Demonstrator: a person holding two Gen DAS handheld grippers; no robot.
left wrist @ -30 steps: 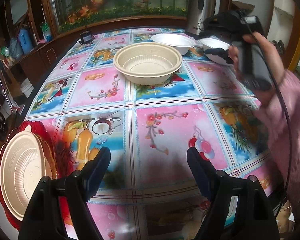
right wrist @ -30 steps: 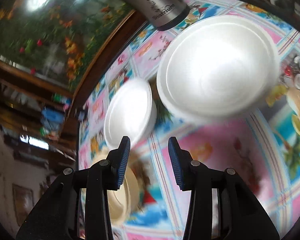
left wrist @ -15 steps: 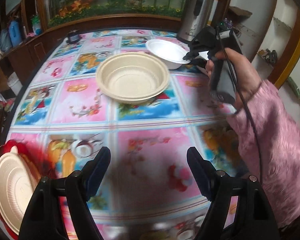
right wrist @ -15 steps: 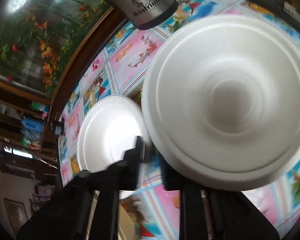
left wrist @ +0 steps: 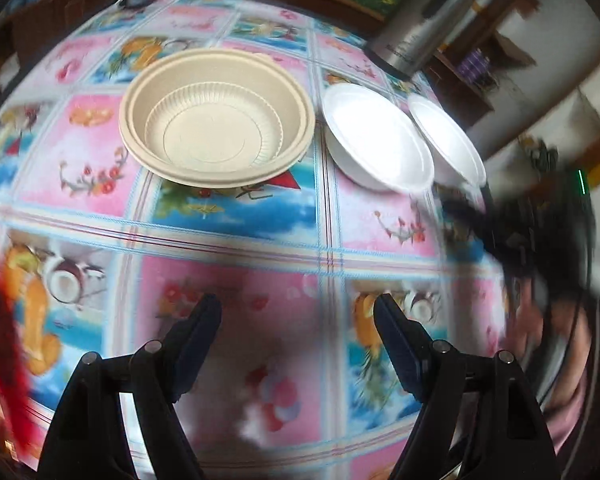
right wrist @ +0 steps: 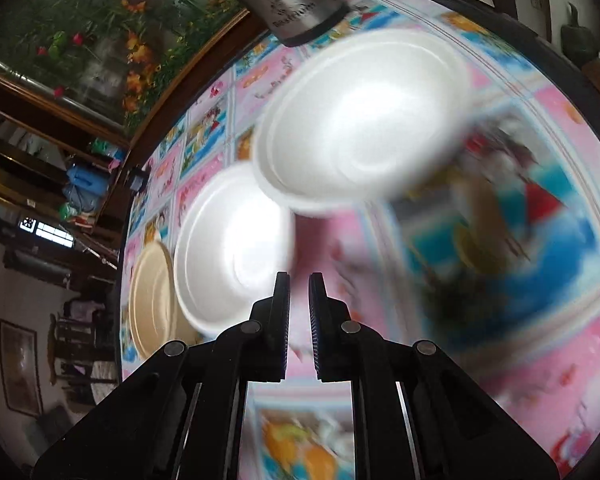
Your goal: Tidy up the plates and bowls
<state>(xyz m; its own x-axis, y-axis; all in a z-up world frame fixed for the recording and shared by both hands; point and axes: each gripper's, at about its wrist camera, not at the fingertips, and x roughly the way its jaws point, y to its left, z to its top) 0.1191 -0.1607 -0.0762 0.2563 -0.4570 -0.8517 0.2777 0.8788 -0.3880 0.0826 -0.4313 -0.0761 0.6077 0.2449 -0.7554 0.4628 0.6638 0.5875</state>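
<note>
Both grippers were black plastic w/ round silver screws & dark-blue ribbed pads; the person wore a pink sleeve, a thin black cable nearby.

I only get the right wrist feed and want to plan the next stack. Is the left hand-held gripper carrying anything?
Observer: No. The left hand-held gripper is open above the tablecloth, with nothing between its fingers.
Operator: The tan bowl is half hidden in my view. Is it a single bowl?
Observer: It looks like two nested bowls. A ribbed one sits upright inside a slightly larger one, and the inner bowl is empty.
</note>
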